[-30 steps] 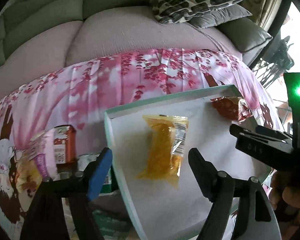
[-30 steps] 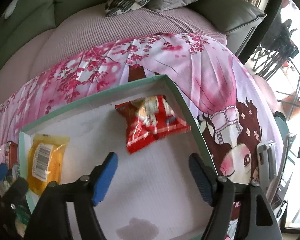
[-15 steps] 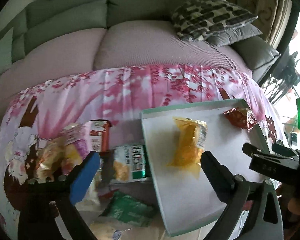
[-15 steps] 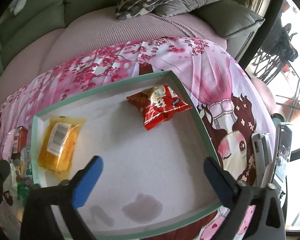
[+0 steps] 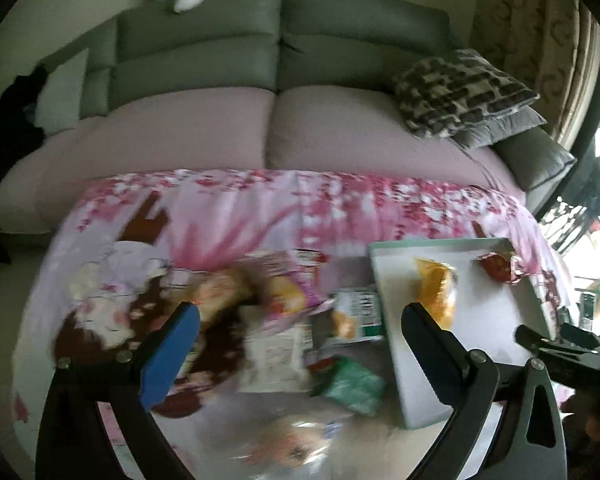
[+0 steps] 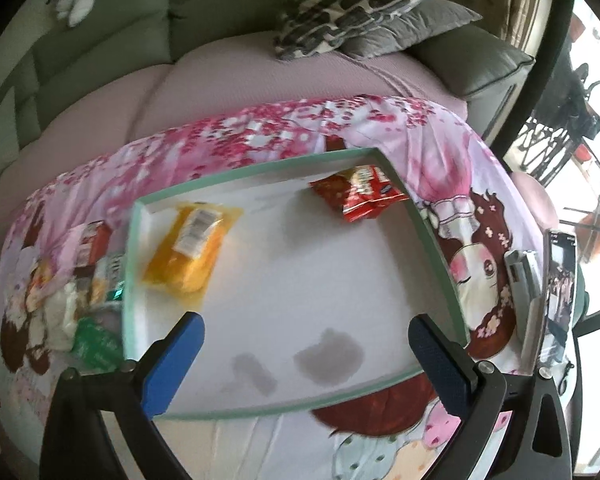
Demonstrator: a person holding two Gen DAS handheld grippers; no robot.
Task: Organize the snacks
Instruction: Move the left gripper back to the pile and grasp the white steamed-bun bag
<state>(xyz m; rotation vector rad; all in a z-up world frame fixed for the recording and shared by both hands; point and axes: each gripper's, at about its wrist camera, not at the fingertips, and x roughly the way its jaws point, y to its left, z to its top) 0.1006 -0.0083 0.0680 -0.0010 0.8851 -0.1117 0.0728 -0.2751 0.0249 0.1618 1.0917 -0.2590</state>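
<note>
Above the tray (image 6: pixel 436 236), your right gripper (image 6: pixel 306 356) gapes wide and empty, while your left gripper (image 5: pixel 300 336), equally wide and empty, hangs over the loose snack pile (image 5: pixel 276 344).

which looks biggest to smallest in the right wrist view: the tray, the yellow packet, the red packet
1. tray, by far the largest.
2. yellow packet.
3. red packet, slightly smaller; it lies farther from the camera, so that gap is unsure.
</note>
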